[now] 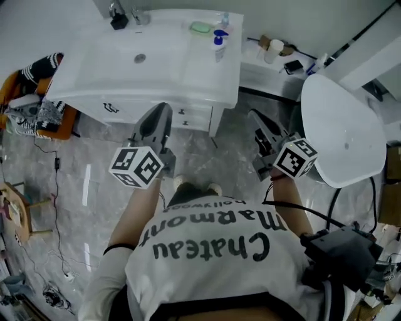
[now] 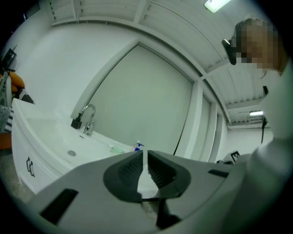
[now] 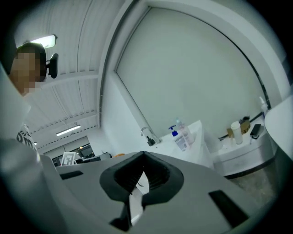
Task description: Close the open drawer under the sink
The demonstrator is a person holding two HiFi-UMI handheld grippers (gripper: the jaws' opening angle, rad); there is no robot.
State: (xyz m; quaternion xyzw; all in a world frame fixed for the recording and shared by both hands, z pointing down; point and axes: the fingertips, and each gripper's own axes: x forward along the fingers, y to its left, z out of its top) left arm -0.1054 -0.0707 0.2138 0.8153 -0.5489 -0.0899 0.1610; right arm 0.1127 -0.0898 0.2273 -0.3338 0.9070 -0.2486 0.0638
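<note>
The white vanity (image 1: pixel 125 103) under the sink (image 1: pixel 141 53) shows its drawer fronts (image 1: pixel 188 117) flush with the cabinet face; one dark handle (image 2: pixel 30 167) appears in the left gripper view. My left gripper (image 1: pixel 163 111) is held up in front of the vanity and points level toward it, touching nothing. Its jaws stand almost together, only a thin slit between the pads (image 2: pixel 158 171), nothing in it. My right gripper (image 1: pixel 255 118) hovers to the right of the vanity, also clear of it, with its fingertips (image 3: pixel 155 176) meeting and nothing held.
A faucet (image 1: pixel 119 15), a blue pump bottle (image 1: pixel 218 42) and a green soap (image 1: pixel 200 27) sit on the sink top. A low side shelf (image 1: pixel 263 72) holds a cup and small items. A white oval fixture (image 1: pixel 344 125) stands right; an orange chair (image 1: pixel 62 122) piled with clothes stands left.
</note>
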